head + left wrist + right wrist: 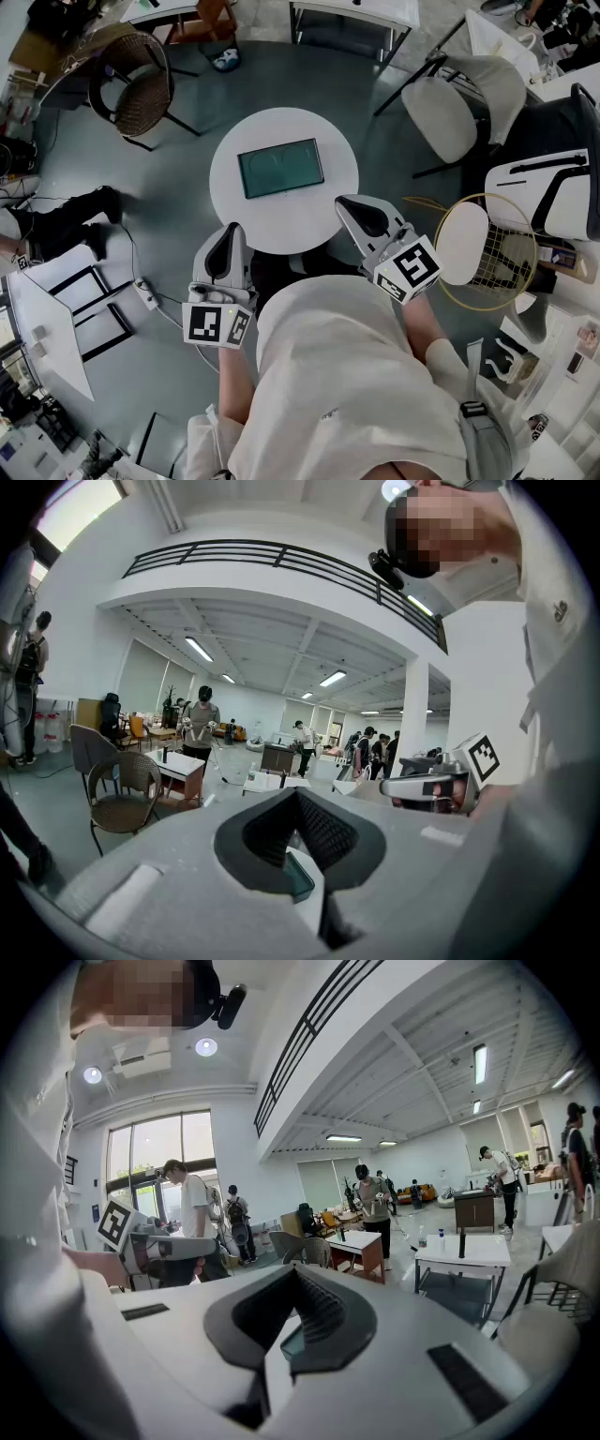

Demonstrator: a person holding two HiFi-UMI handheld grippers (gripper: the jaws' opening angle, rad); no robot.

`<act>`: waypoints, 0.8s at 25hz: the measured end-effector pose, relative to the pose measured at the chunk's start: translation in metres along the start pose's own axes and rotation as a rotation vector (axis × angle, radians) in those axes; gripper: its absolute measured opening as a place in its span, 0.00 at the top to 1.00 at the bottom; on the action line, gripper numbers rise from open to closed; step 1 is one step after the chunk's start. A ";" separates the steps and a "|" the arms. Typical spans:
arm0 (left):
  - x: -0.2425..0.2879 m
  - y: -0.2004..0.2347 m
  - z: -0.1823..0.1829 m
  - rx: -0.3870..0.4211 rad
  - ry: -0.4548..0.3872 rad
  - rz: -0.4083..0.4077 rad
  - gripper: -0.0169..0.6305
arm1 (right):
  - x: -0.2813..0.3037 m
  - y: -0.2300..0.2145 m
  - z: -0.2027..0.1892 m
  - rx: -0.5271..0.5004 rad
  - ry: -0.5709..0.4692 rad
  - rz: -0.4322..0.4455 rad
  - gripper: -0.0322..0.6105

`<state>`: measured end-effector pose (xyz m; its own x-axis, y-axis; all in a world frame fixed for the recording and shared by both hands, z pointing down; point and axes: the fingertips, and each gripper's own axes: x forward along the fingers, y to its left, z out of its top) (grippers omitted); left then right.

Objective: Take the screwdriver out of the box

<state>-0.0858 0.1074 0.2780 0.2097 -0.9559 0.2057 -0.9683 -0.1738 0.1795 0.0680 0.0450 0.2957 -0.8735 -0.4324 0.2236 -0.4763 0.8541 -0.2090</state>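
This is a big open-plan workspace, part office and part lab hall. A mezzanine with a black railing runs high along 1 side of a tall white room. Strip lights line the ceiling, tall windows fill 1 wall, and a white column rises mid-room. On the smooth grey floor stand small white tables, a round white tabletop, a wicker chair and white shell chairs. A power strip with cables lies on the floor. Several people stand among the tables, some wearing backpacks.
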 end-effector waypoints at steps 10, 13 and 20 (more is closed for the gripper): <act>0.002 -0.006 -0.002 0.008 0.012 -0.011 0.96 | -0.001 0.000 -0.001 -0.004 0.001 -0.001 0.94; 0.003 -0.005 -0.003 0.013 0.015 -0.011 0.96 | -0.001 -0.003 0.000 0.024 -0.020 -0.013 0.94; 0.004 -0.007 -0.007 0.018 0.032 0.000 0.96 | 0.002 -0.012 -0.017 0.088 0.014 -0.036 0.94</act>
<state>-0.0775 0.1069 0.2841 0.2137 -0.9478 0.2368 -0.9706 -0.1784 0.1619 0.0736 0.0388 0.3146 -0.8542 -0.4581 0.2460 -0.5153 0.8090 -0.2830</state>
